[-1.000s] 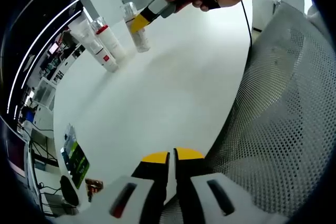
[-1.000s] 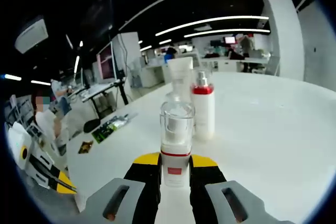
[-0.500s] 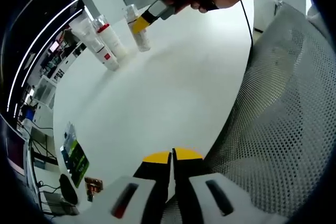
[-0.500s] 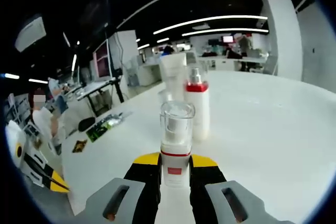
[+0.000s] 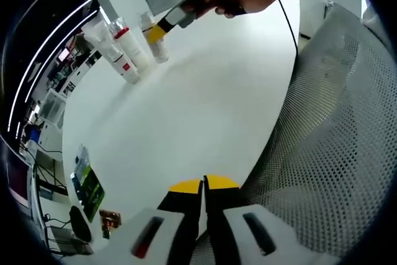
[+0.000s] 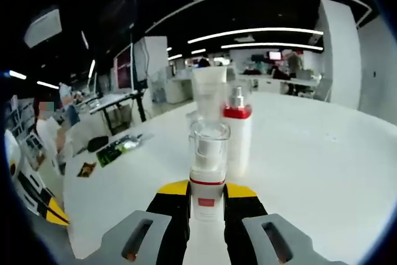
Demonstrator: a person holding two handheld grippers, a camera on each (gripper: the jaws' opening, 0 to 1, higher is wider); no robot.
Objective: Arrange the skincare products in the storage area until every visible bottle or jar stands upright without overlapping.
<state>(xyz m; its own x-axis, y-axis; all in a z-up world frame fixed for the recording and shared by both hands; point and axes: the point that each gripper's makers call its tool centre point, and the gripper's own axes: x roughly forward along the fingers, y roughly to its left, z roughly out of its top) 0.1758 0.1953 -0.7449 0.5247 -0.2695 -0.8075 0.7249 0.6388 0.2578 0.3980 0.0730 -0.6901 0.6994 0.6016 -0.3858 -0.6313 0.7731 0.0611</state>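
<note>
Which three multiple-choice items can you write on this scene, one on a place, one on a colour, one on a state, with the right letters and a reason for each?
1. Where is the left gripper?
A. At the table's near edge, by the mesh chair
B. Over the bottles
C. Under the table

2. What colour is the collar of the spray bottle behind the held bottle?
A. Green
B. Red
C. Blue

3. What is the state of the right gripper?
A. Open and apart from everything
B. Shut on nothing
C. Shut on the small clear-capped bottle

Key:
1 A: in the left gripper view its yellow tips lie over the white table edge, the mesh chair beside them.
2 B: a red band shows under its clear cap.
3 C: in the right gripper view both jaws press the bottle's base, which is upright.
</note>
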